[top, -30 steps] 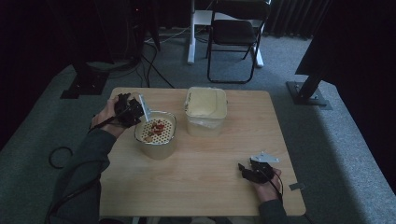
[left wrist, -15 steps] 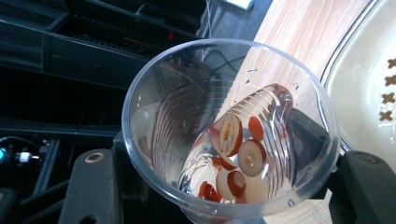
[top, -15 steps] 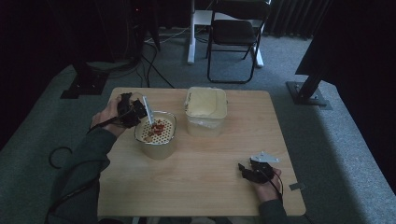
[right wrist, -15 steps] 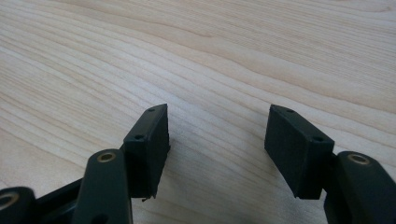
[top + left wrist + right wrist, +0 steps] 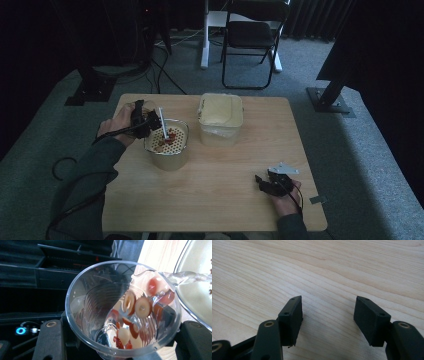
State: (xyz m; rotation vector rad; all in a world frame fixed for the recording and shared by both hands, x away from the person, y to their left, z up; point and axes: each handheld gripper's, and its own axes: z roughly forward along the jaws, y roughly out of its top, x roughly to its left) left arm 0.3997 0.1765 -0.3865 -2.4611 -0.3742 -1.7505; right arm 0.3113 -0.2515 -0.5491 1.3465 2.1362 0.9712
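Two grippers on the wooden table (image 5: pixel 210 190) in the high view: my left gripper (image 5: pixel 145 120) is up at the far left part of the top, tipped over the near-left rim of a perforated strainer bowl (image 5: pixel 167 145) that has some reddish bits in it, and something pale and thin slants from the gripper down into the bowl. Just right of the bowl sits a cream tub (image 5: pixel 221 117), close beside it but I can't tell if they touch. My right gripper (image 5: pixel 265 184) rests near the front right corner, well apart from both containers, with its grey plate (image 5: pixel 282 168) on top. In the left gripper view, my jaws are clamped on a clear plastic cup (image 5: pixel 100 315), tilted toward the bowl's rim (image 5: pixel 185 307) at right; water (image 5: pixel 185 277) is streaming out over the lip, and red-and-white fruit slices (image 5: pixel 141 307) are piled against the low side of the cup. In the right gripper view, my jaws stand wide apart with nothing between them, just bare wood grain underneath.
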